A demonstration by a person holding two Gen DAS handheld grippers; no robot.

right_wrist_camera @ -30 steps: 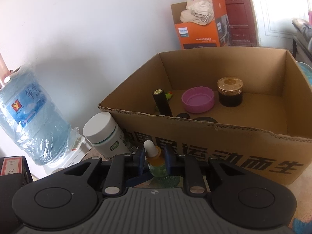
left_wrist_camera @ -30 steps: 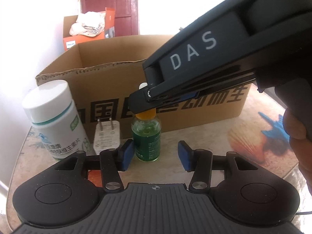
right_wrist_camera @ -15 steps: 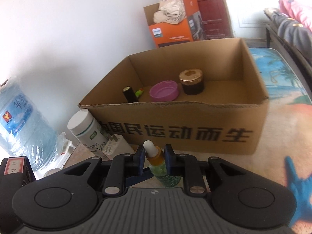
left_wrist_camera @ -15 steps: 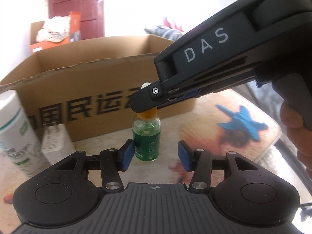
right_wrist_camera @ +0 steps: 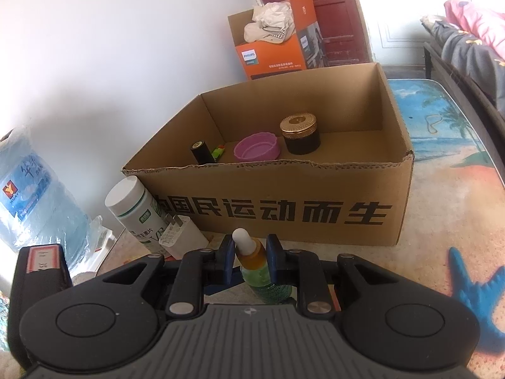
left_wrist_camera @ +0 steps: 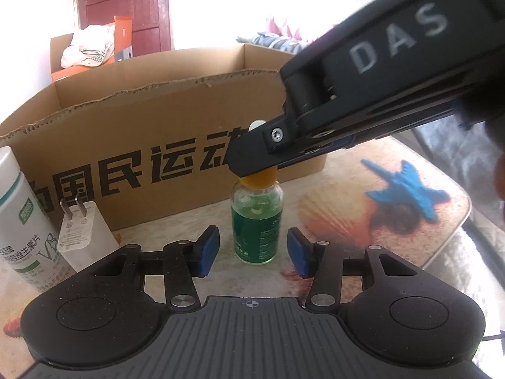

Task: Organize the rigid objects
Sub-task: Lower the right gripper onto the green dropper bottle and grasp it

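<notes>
Right gripper [right_wrist_camera: 251, 259] is clenched on the orange neck of the dropper bottle [left_wrist_camera: 256, 221], which stands at lower centre on the mat, just before the box [right_wrist_camera: 284, 202]. Left gripper [left_wrist_camera: 252, 249] is released, pads either side of the bottle without touching. Step in hand: pickup. Next, lift clear over the box's front wall.

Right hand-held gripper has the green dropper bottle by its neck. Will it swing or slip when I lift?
The dropper bottle looks like smooth glass, so probably slippery and breakable. The right hand-held gripper grips high on the orange collar, so the liquid-filled body may swing.
</notes>
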